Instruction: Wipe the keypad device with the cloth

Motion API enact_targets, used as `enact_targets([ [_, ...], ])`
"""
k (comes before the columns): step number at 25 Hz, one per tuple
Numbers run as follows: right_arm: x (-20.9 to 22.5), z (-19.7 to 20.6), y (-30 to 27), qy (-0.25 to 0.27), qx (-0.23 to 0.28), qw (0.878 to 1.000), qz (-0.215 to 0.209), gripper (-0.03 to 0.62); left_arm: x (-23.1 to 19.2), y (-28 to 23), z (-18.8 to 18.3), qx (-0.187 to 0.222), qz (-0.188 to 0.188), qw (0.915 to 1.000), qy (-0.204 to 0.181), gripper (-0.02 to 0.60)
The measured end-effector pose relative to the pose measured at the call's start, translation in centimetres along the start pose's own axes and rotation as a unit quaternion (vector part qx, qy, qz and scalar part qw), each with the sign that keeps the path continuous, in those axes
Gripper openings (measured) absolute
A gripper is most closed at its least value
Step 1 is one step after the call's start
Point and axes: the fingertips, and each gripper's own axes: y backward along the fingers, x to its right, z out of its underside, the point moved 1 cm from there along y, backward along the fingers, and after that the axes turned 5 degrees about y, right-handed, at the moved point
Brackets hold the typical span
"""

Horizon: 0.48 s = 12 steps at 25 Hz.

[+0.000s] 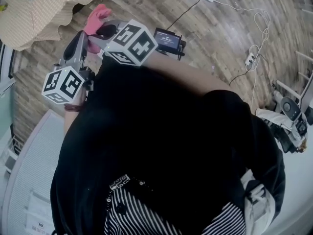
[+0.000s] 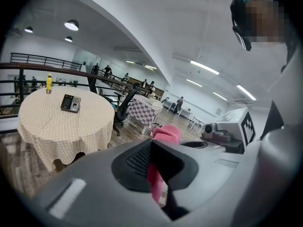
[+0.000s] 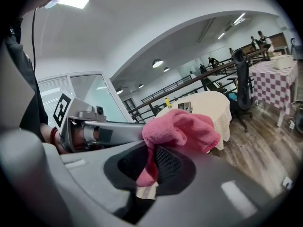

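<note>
Right up close, left gripper (image 2: pixel 158 160): jaws narrow, nipped onto a strip of pink cloth (image 2: pixel 166 134). Same story at the right gripper (image 3: pixel 152 167), clamped on that cloth too, with a bunched pink fold riding over the top of its jaws. In the head view, both claws tip to tip at the cloth, beside a black shirt (image 1: pixel 161 146), marker cubes facing the camera. Further out, across the wood floor (image 1: pixel 215 28), a round table (image 2: pixel 42 126) under a cream cover. Keypad (image 2: pixel 70 103) lying on top, well apart from the cloth, nothing touching it. Yellow bottle (image 2: pixel 48 82) upright near the table's far edge, apart from the keypad.
</note>
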Motion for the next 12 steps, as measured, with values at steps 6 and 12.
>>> enact_targets([
  [6,1.7,-1.4,-0.3,-0.01,0.011,0.999,0.041,0.043,-0.5,-1.6,-1.5,-0.004,0.041,0.9991,-0.01,0.003],
  [12,0.6,-3.1,-2.2,-0.007,0.013,0.998,0.058,0.043,-2.2,-0.4,-3.2,-0.002,0.061,0.998,-0.013,0.003],
])
